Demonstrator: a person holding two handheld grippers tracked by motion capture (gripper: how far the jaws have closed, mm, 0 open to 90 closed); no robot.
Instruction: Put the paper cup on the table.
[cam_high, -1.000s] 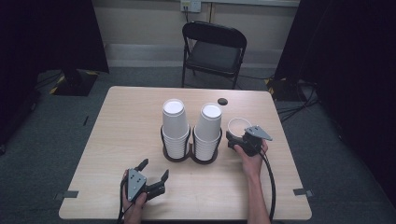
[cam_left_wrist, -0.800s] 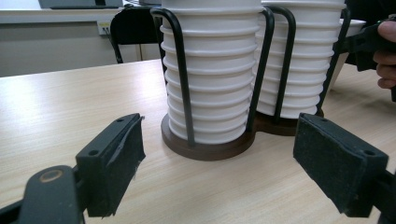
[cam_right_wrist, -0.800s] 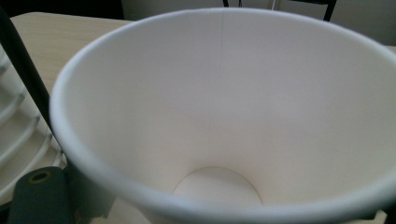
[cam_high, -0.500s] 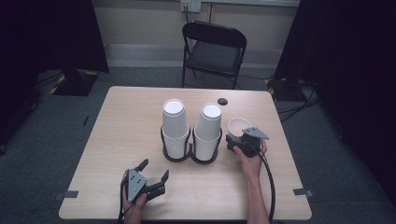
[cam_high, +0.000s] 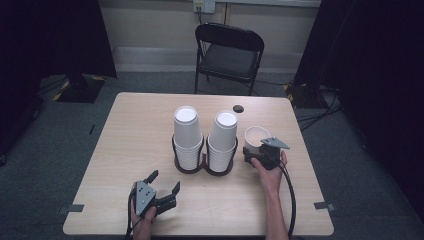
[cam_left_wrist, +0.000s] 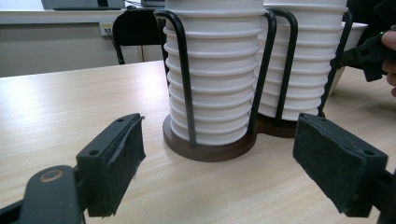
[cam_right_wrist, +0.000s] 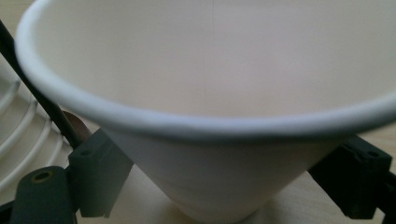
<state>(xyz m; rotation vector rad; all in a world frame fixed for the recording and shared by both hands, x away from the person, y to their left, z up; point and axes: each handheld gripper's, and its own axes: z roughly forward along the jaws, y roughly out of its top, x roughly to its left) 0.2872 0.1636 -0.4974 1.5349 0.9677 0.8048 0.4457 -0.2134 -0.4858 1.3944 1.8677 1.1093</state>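
Overhead, the right gripper (cam_high: 256, 148) brackets a lone paper cup (cam_high: 256, 135) standing on the table (cam_high: 125, 145) just right of the cup holder (cam_high: 204, 162); its jaws have just been closing. Alongside, the left gripper (cam_left_wrist: 217, 161) hangs wide open, empty. Close up, the right jaws meet the cup (cam_right_wrist: 210, 116) low on its wall. Light, thin, easily crushed: I'd squeeze gently there, below the stiffer rim.

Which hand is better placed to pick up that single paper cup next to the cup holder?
Right. The right claw already straddles the single cup; the left claw sits open near the table's front edge.
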